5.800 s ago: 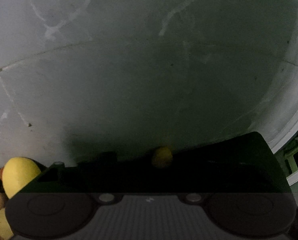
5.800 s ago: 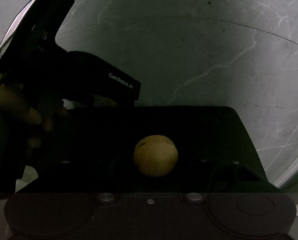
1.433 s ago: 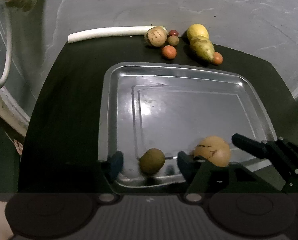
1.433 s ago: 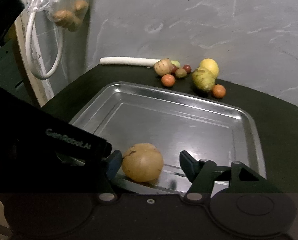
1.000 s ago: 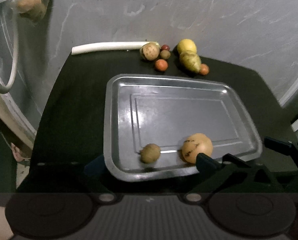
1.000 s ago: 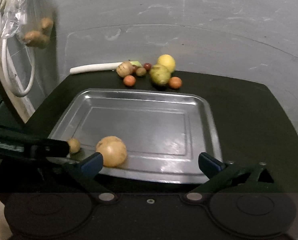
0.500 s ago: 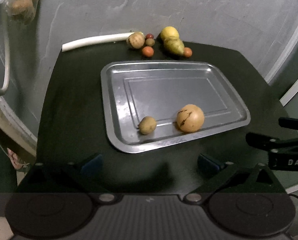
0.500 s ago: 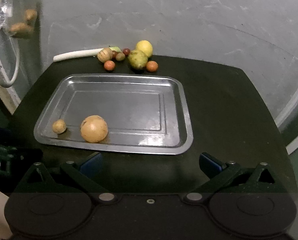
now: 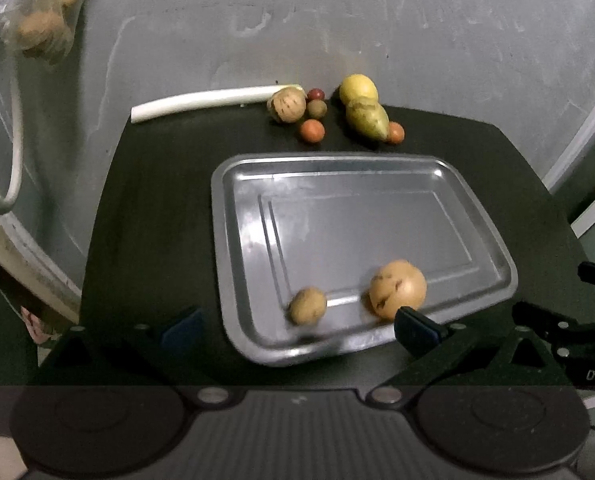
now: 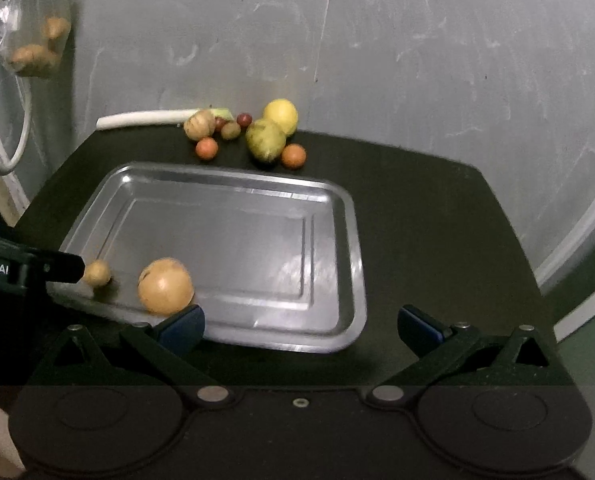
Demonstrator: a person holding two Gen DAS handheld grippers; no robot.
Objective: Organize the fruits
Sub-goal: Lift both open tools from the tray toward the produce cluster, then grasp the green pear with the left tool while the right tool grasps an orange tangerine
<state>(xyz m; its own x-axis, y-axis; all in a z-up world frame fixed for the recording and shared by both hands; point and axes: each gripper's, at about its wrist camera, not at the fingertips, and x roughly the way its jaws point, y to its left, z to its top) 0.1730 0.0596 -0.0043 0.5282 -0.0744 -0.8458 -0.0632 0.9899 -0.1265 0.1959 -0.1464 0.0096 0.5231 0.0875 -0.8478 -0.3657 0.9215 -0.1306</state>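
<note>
A metal tray (image 9: 233, 240) (image 10: 349, 240) lies on a black table. In its near part lie a small brown fruit (image 9: 307, 305) (image 10: 96, 273) and a larger orange-brown fruit (image 9: 397, 288) (image 10: 165, 286). Beyond the tray sit a lemon (image 9: 358, 87) (image 10: 280, 116), a green pear (image 9: 367, 120) (image 10: 265, 140), a tan round fruit (image 9: 286, 105) (image 10: 198, 124), two small orange fruits and some small dark ones. My left gripper (image 9: 299, 330) is open and empty at the tray's near edge. My right gripper (image 10: 301, 330) is open and empty, also at the near edge.
A white leek stalk (image 9: 205, 100) (image 10: 145, 118) lies along the back edge against a grey wall. A plastic bag of ginger (image 9: 37, 20) (image 10: 33, 52) and a white hose (image 10: 5, 120) hang at the left. The table's right edge (image 10: 509, 220) drops off.
Both grippers released their fruits into the tray and pulled back. In the last half second both have moved forward toward the tray again, still open.
</note>
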